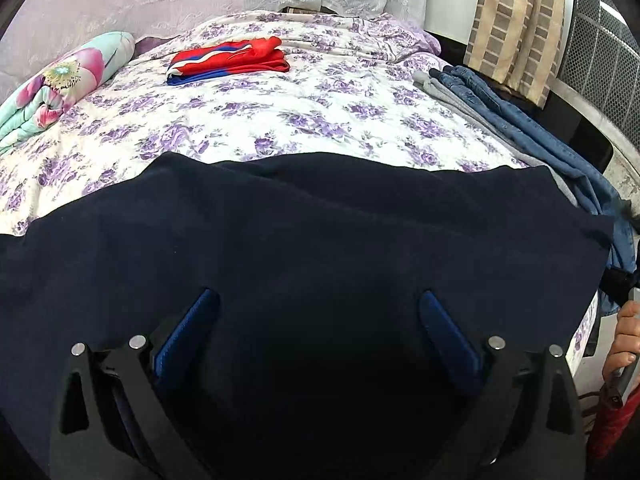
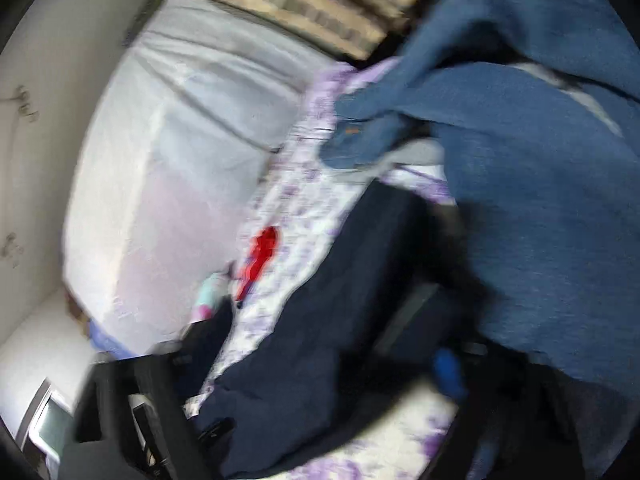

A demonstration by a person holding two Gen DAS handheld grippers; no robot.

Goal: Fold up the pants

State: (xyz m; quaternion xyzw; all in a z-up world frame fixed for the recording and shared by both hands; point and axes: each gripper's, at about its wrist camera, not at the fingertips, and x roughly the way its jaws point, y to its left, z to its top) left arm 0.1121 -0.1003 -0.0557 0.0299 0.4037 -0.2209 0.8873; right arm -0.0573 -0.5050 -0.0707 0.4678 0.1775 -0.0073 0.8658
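Floral purple bedding covered the bed where I worked, with a pale embroidered cover behind it and a striped curtain off to one side. Across the near edge of that bedding lay the dark navy pants, spread broad and flat, which I judged was so the next fold could be lined up cleanly.

My left gripper hovered just over the pants, tilted down at them, its blue fingers spread wide with only cloth showing beneath them and nothing pinched. I took this as a pause to choose a grip.

My right gripper pointed along the pants from their end. That view was badly smeared, and I could not tell whether its fingers were spread or pressed on cloth; one blue finger showed beside the navy fabric.

Beyond the pants, near the far side of the bedding, sat a folded red and blue garment, well clear. A rolled flowery quilt lay beside it. Blue jeans and something grey ran along the bedding's edge, touching the pants' corner. I judged they could snag a fold made on that side.
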